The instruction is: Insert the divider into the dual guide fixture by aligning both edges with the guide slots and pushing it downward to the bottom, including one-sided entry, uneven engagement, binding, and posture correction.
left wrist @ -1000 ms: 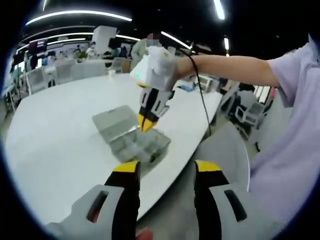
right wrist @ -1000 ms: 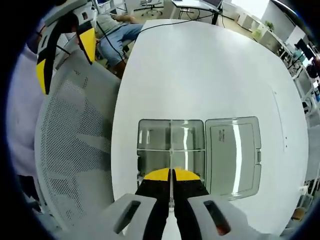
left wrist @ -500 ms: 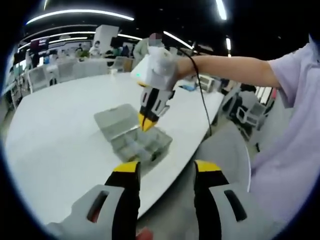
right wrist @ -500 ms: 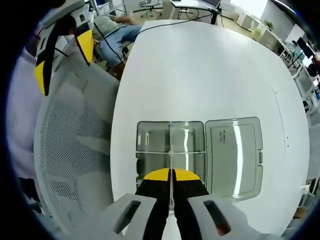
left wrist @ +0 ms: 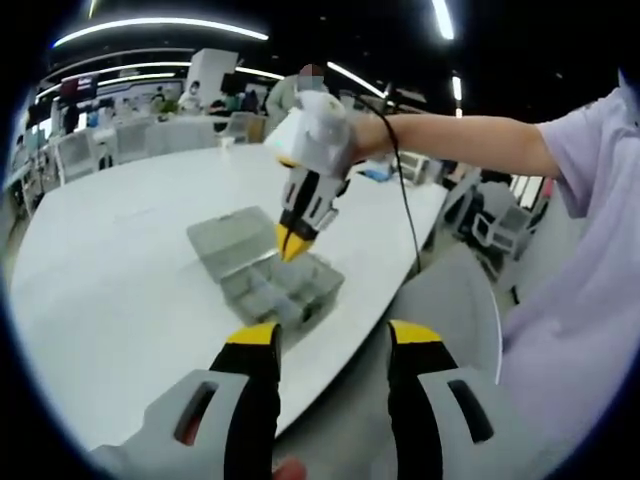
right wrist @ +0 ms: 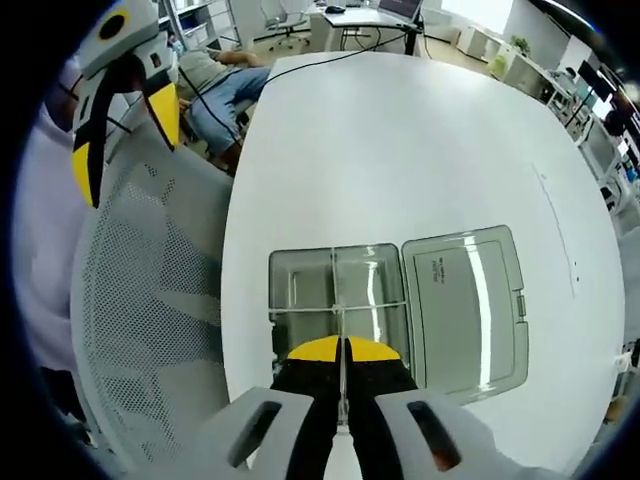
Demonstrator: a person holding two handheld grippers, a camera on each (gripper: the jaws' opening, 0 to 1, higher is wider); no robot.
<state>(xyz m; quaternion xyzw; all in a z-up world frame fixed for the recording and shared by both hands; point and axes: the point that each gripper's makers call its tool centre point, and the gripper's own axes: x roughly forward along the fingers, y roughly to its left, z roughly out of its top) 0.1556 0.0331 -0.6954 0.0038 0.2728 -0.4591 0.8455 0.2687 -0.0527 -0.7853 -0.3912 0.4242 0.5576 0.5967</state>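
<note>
One divider [right wrist: 342,352] is sitting pinched in your closed right gripper [right wrist: 343,348] above the box [right wrist: 338,300], left gripper [left wrist: 325,335] idling open and empty, so seat both edges next.

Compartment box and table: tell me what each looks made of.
Compartment box: likely clear, grey-tinted plastic, since the table shows through its walls and its open lid carries glossy light streaks. Table: smooth white top, probably laminate; exact material unclear.
</note>
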